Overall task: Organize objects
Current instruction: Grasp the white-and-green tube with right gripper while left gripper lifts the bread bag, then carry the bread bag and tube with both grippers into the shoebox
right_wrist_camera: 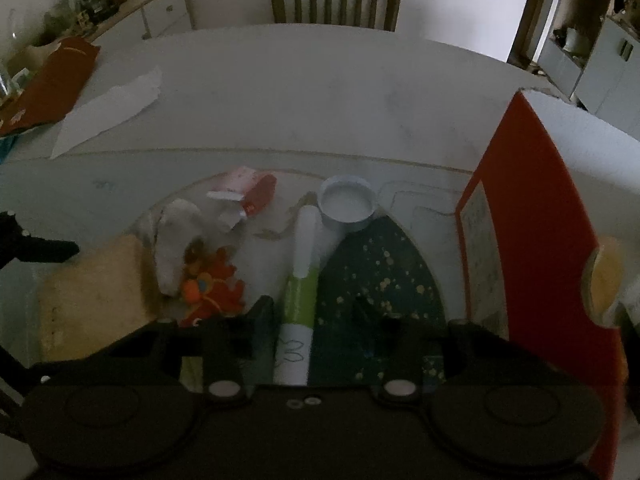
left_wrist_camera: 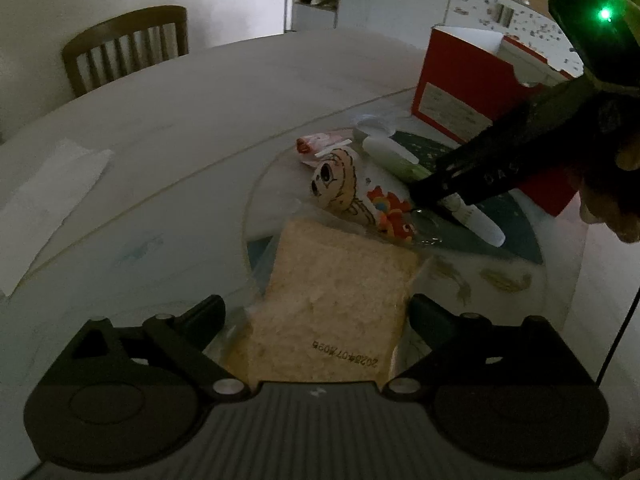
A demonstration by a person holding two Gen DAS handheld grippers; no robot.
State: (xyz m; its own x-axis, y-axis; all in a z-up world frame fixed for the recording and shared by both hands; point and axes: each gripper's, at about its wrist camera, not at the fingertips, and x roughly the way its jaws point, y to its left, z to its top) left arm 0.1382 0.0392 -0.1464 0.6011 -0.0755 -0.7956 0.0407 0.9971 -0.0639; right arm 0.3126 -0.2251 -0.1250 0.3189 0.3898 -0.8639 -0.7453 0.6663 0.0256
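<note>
R gripper (right_wrist_camera: 312,320) is nearer: jaws apart, straddling the white-green tube (right_wrist_camera: 301,280), whose long axis runs straight ahead between them, w/ red box (right_wrist_camera: 532,216) right. L gripper (left_wrist_camera: 316,312), also apart, flanks the bagged sponge (left_wrist_camera: 340,288) on the bench (left_wrist_camera: 180,120).

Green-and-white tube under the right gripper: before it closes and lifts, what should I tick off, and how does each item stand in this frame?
1. Right gripper open around the tube: ok.
2. Tube centred between the fingers: not ok, it sits nearer the left finger.
3. Fingers low enough to touch the tube: cannot tell.
4. White cap clear of the fingers: ok.
5. Red box upright and open for drop-off: ok.
6. Left gripper out of the way, open over the bagged sponge: ok.
</note>
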